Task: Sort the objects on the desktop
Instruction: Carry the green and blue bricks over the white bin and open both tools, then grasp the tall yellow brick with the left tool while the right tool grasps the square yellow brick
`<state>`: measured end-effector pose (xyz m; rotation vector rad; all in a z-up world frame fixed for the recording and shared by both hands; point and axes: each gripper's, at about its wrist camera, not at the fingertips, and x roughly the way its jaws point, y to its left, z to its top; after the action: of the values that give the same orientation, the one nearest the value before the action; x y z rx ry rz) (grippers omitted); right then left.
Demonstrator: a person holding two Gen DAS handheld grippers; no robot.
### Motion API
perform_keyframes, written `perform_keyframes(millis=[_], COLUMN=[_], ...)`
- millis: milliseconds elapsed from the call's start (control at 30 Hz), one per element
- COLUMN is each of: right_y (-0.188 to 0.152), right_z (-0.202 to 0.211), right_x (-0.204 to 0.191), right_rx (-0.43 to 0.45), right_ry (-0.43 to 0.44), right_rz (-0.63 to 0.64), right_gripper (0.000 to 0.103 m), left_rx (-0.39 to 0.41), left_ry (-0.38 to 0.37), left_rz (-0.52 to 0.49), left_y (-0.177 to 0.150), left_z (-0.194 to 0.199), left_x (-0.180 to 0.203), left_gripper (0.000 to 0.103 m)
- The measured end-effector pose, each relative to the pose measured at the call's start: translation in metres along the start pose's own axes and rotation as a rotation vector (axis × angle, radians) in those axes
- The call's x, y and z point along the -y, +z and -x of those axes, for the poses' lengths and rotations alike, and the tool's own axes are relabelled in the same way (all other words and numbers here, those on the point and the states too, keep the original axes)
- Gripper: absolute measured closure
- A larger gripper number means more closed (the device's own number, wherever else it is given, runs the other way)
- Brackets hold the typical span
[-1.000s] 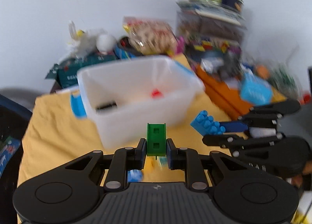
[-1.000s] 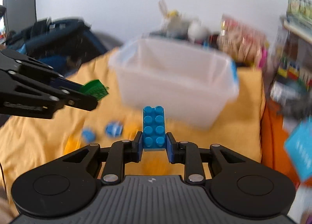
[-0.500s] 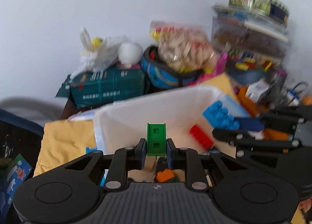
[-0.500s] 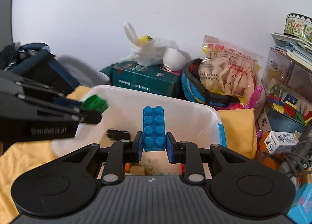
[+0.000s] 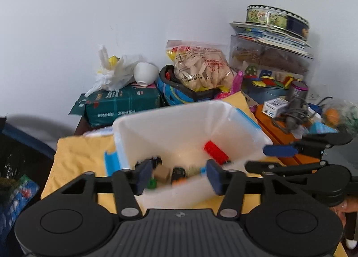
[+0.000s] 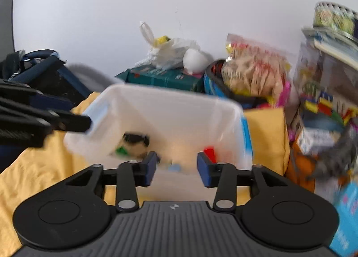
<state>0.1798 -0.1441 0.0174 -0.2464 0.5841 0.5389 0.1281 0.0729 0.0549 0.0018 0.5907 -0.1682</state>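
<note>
Both claws opening, nothing between their jaws: left claw (image 5: pixel 176 173) and right claw (image 6: pixel 175 168) above the white bin (image 5: pixel 170 109), its long axis running toward 1 o'clock

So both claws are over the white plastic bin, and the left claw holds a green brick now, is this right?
Not quite. The left claw holds nothing: its jaws are opening with an empty gap, as the left wrist view shows. Both claws are indeed over the white plastic bin; the right claw is empty too.
</note>
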Motion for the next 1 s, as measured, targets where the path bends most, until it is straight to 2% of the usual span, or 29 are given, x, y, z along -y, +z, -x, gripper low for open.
perform_keyframes(millis=[100, 200, 367, 467, 567, 600, 633, 700, 767, 900, 1000], right_y=[-0.038, -0.08, -0.129, -0.144, -0.151, -0.152, -0.152, -0.155, -0.157, -0.16, -0.16], right_z=[0.011, 0.02, 0.032, 0.041, 0.045, 0.044, 0.042, 0.047, 0.049, 0.051, 0.05], right_x=[-0.005, -0.014, -0.045, -0.057, -0.068, -0.069, -0.07, -0.074, -0.077, -0.079, -0.078], right_rx=[-0.059, -0.141, -0.212, -0.217, -0.227, -0.234, -0.239, -0.235, -0.233, -0.232, -0.234], right_ry=[0.014, 0.072, 0.035, 0.062, 0.066, 0.07, 0.076, 0.088, 0.089, 0.085, 0.078], right_rz=[0.023, 0.004, 0.109, 0.153, 0.187, 0.19, 0.189, 0.197, 0.21, 0.202, 0.191], right_gripper=[0.057, 0.058, 0.058, 0.057, 0.055, 0.055, 0.055, 0.055, 0.055, 0.054, 0.054], left_rx=[-0.059, -0.172, -0.341, -0.394, -0.412, -0.419, -0.435, -0.444, -0.448, -0.483, -0.497], left_ry=[-0.011, -0.023, 0.004, 0.041, 0.042, 0.064, 0.075, 0.029, 0.012, -0.11, -0.135], left_rz=[0.048, 0.077, 0.107, 0.118, 0.16, 0.165, 0.176, 0.224, 0.225, 0.135, 0.068], left_y=[-0.04, -0.083, -0.135, -0.146, -0.148, -0.149, -0.152, -0.156, -0.159, -0.163, -0.169], left_z=[0.015, 0.012, 0.003, 0.001, -0.009, -0.014, -0.018, -0.024, -0.024, -0.015, -0.008], left_x=[-0.002, 0.0, 0.003, 0.005, 0.003, 0.002, 0.001, -0.003, -0.005, 0.001, 0.006], left_gripper=[0.043, 0.043, 0.043, 0.043, 0.045, 0.05, 0.064, 0.071, 0.076, 0.076, 0.076])
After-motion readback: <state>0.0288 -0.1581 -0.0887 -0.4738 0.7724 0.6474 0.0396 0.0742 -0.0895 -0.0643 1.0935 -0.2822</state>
